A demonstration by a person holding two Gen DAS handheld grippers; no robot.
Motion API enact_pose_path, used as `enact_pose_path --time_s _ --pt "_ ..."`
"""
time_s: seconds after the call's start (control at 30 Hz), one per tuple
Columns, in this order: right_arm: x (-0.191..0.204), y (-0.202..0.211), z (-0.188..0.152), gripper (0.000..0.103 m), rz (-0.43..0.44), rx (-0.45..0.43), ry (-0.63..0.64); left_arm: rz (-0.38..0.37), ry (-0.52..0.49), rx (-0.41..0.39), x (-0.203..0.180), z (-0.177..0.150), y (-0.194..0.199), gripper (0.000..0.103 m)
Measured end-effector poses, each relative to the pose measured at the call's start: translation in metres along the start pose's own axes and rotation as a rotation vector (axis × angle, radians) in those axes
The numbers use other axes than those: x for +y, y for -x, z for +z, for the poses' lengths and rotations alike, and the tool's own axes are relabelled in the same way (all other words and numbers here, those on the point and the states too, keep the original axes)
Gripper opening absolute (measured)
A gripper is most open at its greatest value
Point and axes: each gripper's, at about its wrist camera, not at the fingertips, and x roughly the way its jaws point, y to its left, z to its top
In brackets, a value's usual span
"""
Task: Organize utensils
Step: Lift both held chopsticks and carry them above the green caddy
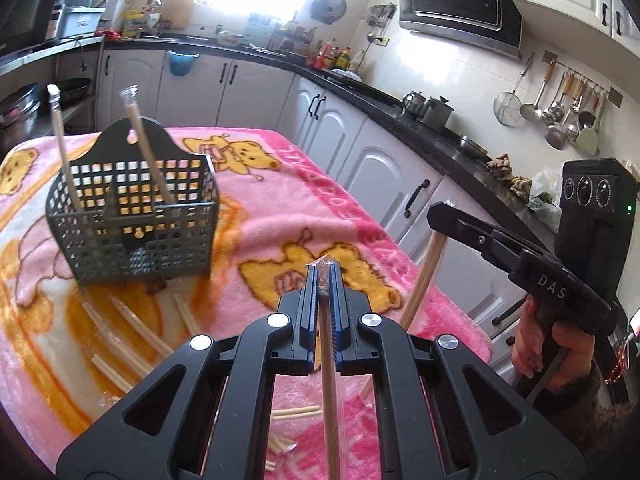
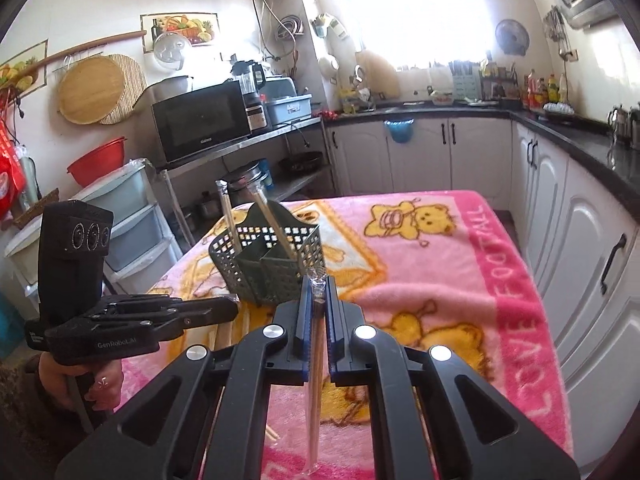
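I hold both grippers above the blanket-covered table (image 1: pixel 360 184), left gripper (image 1: pixel 324 276) and right gripper (image 2: pixel 318 292) each pinching a wrapped chopstick pair (image 1: pixel 330 380), which could snag the basket (image 1: pixel 132 216) near the far-left corner, tipping it

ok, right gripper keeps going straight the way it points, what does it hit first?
Most likely the dark perforated utensil basket: it sits right beyond the tips of the right gripper, which is shut on a wrapped chopstick pair. Depth is unclear, so it might pass just beside it.

Left gripper (image 1: pixel 325 276) clamped, angled slightly downward; right gripper (image 2: pixel 318 286) likewise clamped; a hand (image 1: pixel 538 344) grips each handle.
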Motion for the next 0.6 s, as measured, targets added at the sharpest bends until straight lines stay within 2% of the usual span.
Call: enact_pose_path --time_s 0.37,0.6 --pt "-0.002 0.017 0.019 0.006 -0.034 -0.084 0.013 -0.045 -0.042 -0.042 -0.024 0.022 -0.002 0.003" --pt "-0.002 0.035 0.031 0.006 -0.047 -0.158 -0.004 -0.054 -0.07 -0.106 -0.039 0.047 0.011 0.003"
